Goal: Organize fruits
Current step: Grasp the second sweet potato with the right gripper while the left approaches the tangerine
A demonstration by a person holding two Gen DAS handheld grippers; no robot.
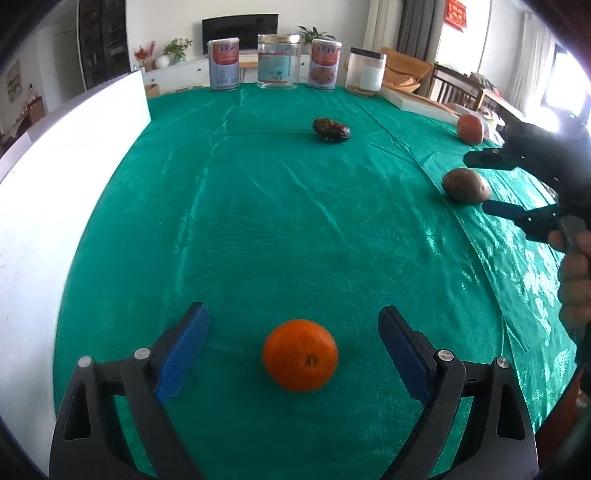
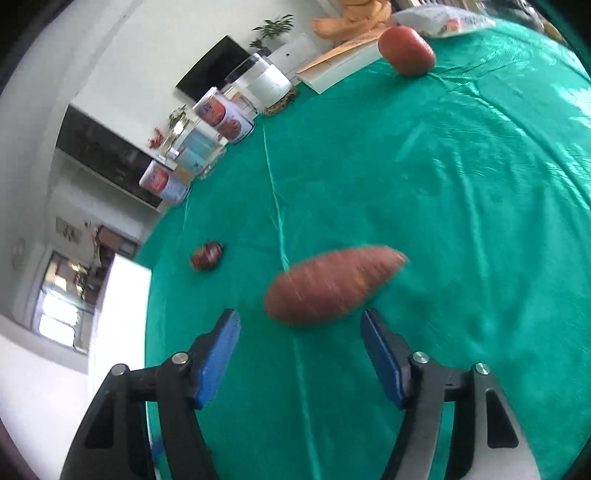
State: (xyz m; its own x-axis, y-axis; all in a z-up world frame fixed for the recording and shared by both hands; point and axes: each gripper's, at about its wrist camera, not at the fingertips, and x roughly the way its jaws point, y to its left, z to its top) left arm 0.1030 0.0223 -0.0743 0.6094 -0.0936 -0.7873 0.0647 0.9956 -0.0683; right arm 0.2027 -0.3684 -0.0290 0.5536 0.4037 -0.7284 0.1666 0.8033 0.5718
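I am straddling the orange (image 1: 300, 355) with my wide-open, empty left gripper (image 1: 293, 325) while lining my equally spread, empty right gripper (image 2: 300, 330) up to the sweet potato (image 2: 334, 285) for grabbing.

You can't read any text here. The two cans (image 1: 224, 65) (image 1: 324, 64) and the glass jar (image 1: 278, 61) carry printed labels, and a red hanging (image 1: 457, 13) bears gold characters, all too blurred.
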